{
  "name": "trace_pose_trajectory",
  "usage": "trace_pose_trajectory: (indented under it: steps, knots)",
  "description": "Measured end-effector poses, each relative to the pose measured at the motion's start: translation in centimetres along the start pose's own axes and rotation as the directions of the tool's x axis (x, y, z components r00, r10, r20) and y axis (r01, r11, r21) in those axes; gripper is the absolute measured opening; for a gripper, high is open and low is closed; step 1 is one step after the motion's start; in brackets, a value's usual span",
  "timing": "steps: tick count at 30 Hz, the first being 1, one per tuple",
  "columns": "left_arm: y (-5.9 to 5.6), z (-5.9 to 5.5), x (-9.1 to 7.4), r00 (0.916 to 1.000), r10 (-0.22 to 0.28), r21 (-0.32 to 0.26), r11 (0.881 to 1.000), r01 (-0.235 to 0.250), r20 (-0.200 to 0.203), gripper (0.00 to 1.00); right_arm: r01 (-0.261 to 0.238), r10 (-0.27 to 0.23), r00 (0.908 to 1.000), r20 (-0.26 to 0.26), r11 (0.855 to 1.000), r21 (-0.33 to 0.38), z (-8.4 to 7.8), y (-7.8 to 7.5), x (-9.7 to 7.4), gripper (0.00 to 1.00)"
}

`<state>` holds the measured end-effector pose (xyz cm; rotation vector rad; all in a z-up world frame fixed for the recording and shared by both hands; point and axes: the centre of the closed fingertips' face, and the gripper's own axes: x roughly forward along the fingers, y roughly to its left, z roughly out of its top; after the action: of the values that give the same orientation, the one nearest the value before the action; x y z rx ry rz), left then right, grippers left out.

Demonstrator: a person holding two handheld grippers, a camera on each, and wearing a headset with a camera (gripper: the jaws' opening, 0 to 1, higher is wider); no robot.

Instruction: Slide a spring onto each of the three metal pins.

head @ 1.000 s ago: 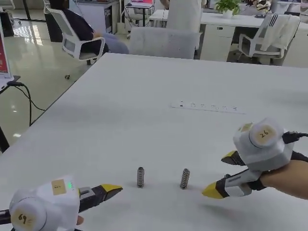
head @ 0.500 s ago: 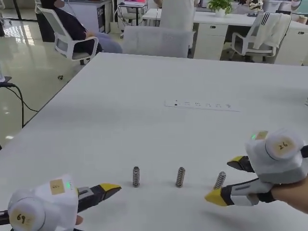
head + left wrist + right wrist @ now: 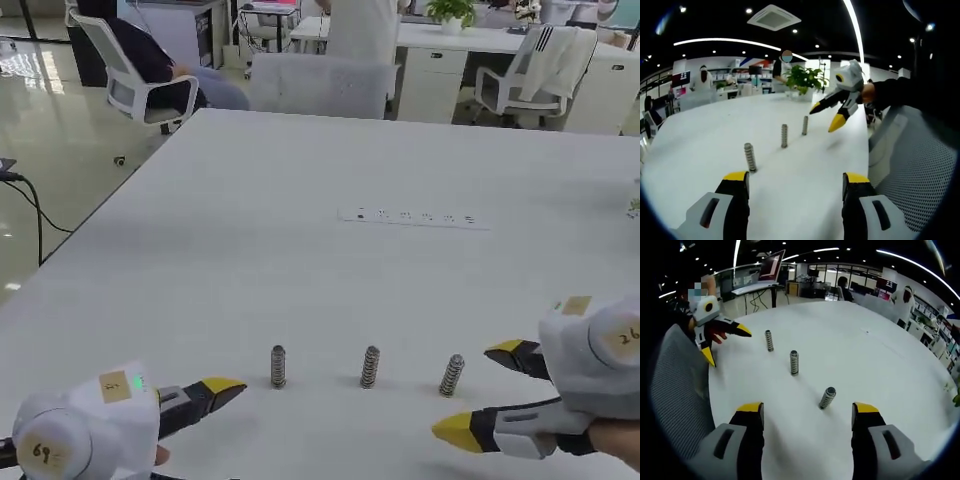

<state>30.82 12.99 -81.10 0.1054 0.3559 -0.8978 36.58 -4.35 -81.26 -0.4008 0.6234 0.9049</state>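
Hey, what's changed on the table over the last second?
The right tongs, open, drew back to the right, uncovering the third grey metal coil spring, which stands free on the table. The left tongs, the middle spring and the far-left spring stayed put.

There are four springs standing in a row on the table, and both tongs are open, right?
Not four: three springs stand in a row on the table, as the head view shows. The left tongs and right tongs are both open.
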Motion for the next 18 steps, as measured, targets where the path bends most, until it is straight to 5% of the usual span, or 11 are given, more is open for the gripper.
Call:
trace_pose_trajectory:
  steps: [9,18]
  knots:
    - [0.6,0.4,-0.1,0.9992,0.03,-0.038,0.999,-0.029,0.026,0.75,-0.012,0.011,0.9989,0.045,1.0,0.02,-0.2,0.5,-0.7,0.73]
    - [1.5,0.8,-0.3,0.9971,0.056,-0.085,0.995,-0.051,0.053,0.77,-0.045,0.048,0.9888,0.142,0.999,-0.024,0.5,0.6,-1.6,0.76]
